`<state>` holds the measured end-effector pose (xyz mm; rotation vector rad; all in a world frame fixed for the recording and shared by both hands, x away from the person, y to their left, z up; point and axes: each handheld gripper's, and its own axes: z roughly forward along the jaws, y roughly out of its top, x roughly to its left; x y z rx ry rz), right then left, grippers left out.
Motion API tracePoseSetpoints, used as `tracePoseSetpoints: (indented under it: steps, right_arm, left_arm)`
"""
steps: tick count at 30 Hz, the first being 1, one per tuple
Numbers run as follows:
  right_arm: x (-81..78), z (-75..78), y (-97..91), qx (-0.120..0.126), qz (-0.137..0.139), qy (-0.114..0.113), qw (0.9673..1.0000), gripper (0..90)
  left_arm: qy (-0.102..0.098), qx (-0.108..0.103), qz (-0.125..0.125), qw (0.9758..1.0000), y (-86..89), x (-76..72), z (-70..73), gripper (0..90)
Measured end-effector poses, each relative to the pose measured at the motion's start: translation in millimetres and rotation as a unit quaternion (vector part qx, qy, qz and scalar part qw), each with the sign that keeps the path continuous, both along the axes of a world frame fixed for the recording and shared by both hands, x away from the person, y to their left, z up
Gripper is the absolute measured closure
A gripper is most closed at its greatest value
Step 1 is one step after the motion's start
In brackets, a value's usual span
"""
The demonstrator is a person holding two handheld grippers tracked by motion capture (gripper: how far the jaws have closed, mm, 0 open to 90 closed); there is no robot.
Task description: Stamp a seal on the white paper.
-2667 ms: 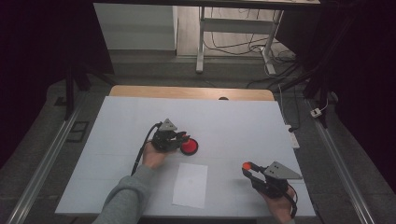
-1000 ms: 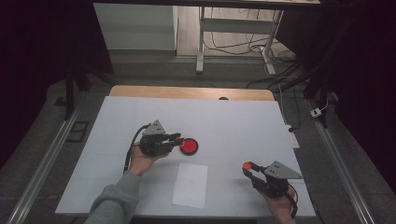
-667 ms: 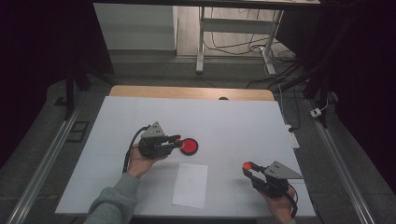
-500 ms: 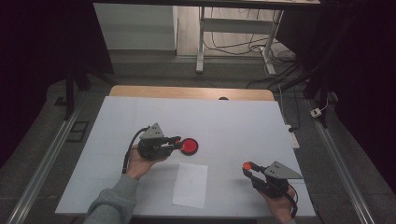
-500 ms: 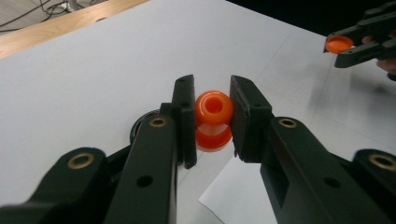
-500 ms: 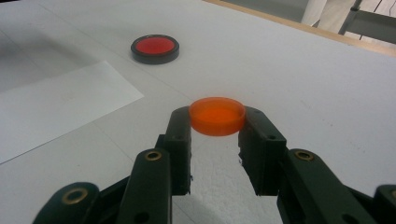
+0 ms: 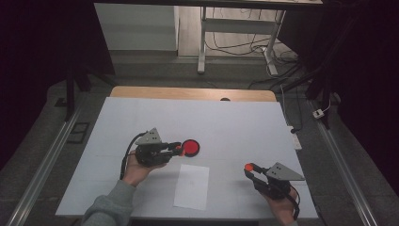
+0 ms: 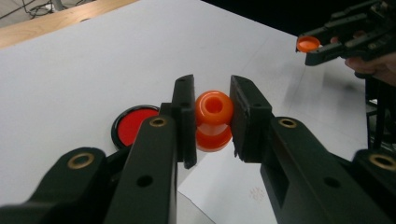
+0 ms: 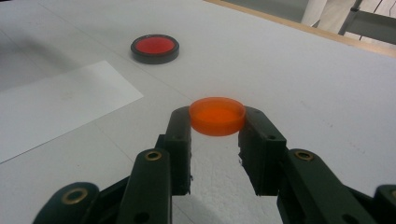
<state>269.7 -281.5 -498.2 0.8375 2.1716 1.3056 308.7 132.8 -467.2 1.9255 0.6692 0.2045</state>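
Dim room, white tabletop (image 7: 226, 120) with a wooden strip along the far edge (image 7: 188, 93); dark surround, desk legs and cables on the floor behind.

Left gripper (image 7: 175, 148) held in the left hand (image 7: 136, 170) left of table centre, jaws pointing toward the table's right. Clamped on an orange stamp body (image 8: 213, 120): rounded knob with a hole in its end facing the camera, flared base behind it, both pads pressed on the knob. Stamp held clear of the table.

Just past the left jaw tips: round ink pad (image 7: 190, 147), black rim, red inside, flat on the table. Seen low and left of the stamp from the left gripper view (image 8: 135, 127), far left from the right gripper view (image 9: 154, 48). Gripper and pad close but apart.

White paper sheet (image 7: 192, 186) flat on the table, near side of the pad, between the two hands. Faint mark on it in the left gripper view; unreadable.

Right gripper (image 7: 249, 170) at the near right of the table, in the right hand (image 7: 282, 212), jaws pointing left and away. Narrow grip across an orange cap (image 9: 217, 115), shallow round disc, open side up, pinched at the jaw tips just above the table. Same cap seen far off in the left gripper view (image 8: 308, 44).

Grippers well apart.
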Motion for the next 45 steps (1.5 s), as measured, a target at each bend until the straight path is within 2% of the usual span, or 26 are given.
tracePoseSetpoints:
  steps: [9,12,15,23,37,45]
  right_arm:
    - [-0.2,-0.2,0.5,0.0,0.004,0.0,1.0,64.8]
    - [0.0,-0.6,0.5,0.0,0.005,0.001,1.0,64.8]
    - [0.7,-1.1,0.5,-0.001,0.002,0.002,1.0,64.8]
    - [0.6,-0.1,1.6,-0.001,0.004,0.0,1.0,64.8]
    - [0.5,-0.3,1.6,0.001,0.007,0.001,1.0,64.8]
    - [0.9,-0.3,0.4,0.002,0.007,0.002,1.0,64.8]
  left_arm:
    - [0.007,0.008,-0.016,0.9998,-2.0,-13.1,-5.5,73.0]
    - [0.003,0.0,-0.02,0.9998,0.0,-17.2,-4.3,73.0]
    - [0.004,0.001,-0.024,0.9997,1.2,-18.7,-3.9,73.0]
    - [0.002,-0.009,-0.023,0.9997,4.0,-24.4,-1.7,73.0]
    - [0.01,0.007,-0.066,0.9977,-15.6,-36.4,-11.4,73.0]
    - [0.016,0.016,-0.082,0.9964,-25.7,-39.2,-18.2,73.0]
